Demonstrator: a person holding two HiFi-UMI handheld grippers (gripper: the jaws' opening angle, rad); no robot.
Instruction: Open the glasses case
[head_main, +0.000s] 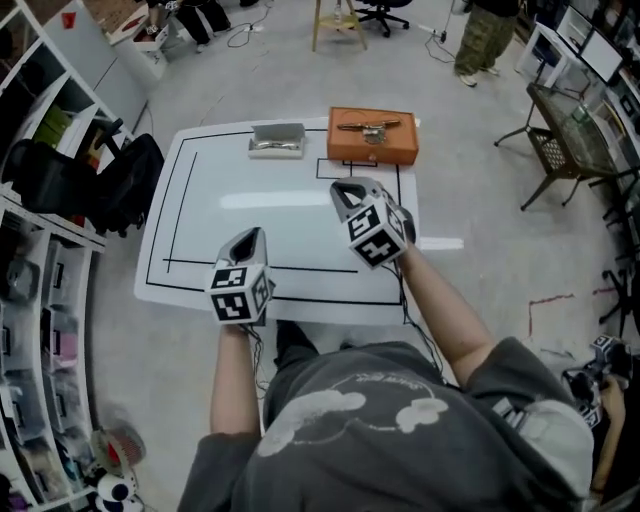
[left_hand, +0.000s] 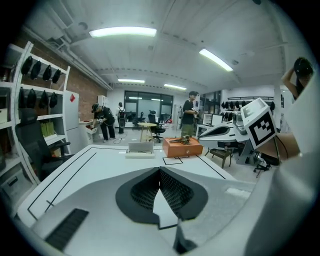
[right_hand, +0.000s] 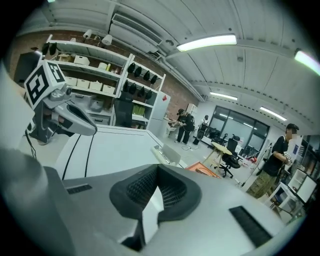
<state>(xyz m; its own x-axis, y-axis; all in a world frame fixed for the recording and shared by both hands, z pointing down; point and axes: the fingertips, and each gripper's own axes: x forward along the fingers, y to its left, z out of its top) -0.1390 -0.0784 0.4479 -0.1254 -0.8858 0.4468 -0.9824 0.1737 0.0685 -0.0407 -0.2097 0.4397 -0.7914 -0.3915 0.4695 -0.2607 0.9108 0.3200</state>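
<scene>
Tabletop (head_main: 250, 220) in white, marked with black rectangles, fills the middle of the head view, with a workshop floor around it. Next in size, an orange box (head_main: 372, 147) sits at the table's far right edge. Two hand-held grippers hover over the near half, well apart from everything on it: the left gripper (head_main: 257, 232) near the near edge and the right gripper (head_main: 341, 186) further in, toward the box. Each gripper's own view shows its jaws pressed together with nothing between them. The glasses case (head_main: 277, 140), grey and silver, rests at the far edge, just left of the box. In both gripper views its lid seems to stand up from its base, as an open case would, though it is small and hard to read. That fits hands coming in or drawing away. Any handling would likely need one gripper steadying the base, since a light case could slide on the smooth top. Smallest, a brass-coloured object (head_main: 368, 127) lies on the box.
</scene>
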